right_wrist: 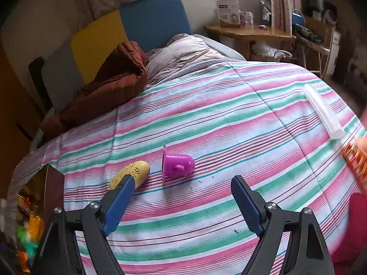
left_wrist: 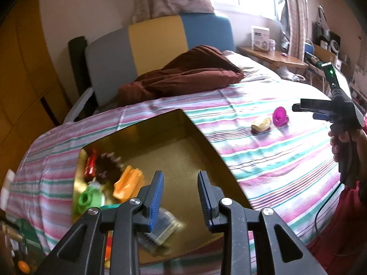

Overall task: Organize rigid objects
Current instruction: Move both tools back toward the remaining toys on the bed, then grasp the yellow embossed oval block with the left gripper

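A gold box (left_wrist: 206,142) sits on the striped bed and holds several small objects, among them an orange piece (left_wrist: 128,183), a green piece (left_wrist: 88,199) and a red one (left_wrist: 90,165). My left gripper (left_wrist: 181,197) is open and empty above the box. A magenta cup (right_wrist: 177,163) lies on its side on the bedspread next to a yellow perforated case (right_wrist: 130,175). Both also show in the left wrist view, the cup (left_wrist: 279,115) and the case (left_wrist: 261,123). My right gripper (right_wrist: 183,204) is open and empty, just short of the cup. It also shows in the left wrist view (left_wrist: 307,110).
A brown quilt (right_wrist: 110,87) is bunched near the headboard. A translucent tube (right_wrist: 323,112) and an orange basket (right_wrist: 357,162) lie at the bed's right edge. A wooden desk (right_wrist: 250,32) with a white carton stands beyond the bed. The gold box's corner (right_wrist: 49,178) is at far left.
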Motion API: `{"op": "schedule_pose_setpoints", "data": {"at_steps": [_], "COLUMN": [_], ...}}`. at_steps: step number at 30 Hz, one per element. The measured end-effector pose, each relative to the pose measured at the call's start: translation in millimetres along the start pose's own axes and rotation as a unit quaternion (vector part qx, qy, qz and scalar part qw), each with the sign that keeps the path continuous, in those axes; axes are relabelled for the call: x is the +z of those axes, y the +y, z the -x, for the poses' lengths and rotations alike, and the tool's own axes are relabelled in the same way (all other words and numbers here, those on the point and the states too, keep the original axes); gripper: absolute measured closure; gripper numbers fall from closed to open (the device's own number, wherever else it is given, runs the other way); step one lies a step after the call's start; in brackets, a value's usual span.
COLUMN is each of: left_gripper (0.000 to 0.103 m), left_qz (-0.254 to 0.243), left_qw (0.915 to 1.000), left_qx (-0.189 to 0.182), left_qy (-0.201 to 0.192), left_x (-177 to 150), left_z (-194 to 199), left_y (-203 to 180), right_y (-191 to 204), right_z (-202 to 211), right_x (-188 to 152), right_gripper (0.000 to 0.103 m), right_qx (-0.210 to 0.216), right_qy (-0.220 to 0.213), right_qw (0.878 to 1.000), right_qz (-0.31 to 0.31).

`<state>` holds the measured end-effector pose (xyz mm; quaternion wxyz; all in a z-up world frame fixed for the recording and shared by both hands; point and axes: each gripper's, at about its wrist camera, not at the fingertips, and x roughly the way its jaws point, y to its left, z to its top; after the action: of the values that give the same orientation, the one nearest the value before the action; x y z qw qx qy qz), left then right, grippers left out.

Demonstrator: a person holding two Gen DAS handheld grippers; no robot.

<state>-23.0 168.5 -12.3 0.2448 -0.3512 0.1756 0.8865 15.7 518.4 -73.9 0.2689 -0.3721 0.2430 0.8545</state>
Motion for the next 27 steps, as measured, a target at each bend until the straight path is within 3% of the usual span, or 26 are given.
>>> {"op": "schedule_pose_setpoints", "data": {"at_steps": [22, 27], "left_gripper": [0.073, 0.073], "left_qz": [-0.074, -0.07], "left_qw": [0.9953, 0.9912], "left_qx": [-0.055, -0.088], "left_qy": [0.03, 0.07], "left_x": [38, 49], "left_z": [-51, -79], "left_y": [-85, -97], "right_y": [-23, -33], "right_z": [0, 0], "right_x": [0, 0], "right_gripper": [0.016, 0.015], "right_qx": [0.027, 0.023], "right_qy": [0.023, 0.025], "right_qw": [0.996, 0.994], "right_qz": [-0.079, -0.108]}}
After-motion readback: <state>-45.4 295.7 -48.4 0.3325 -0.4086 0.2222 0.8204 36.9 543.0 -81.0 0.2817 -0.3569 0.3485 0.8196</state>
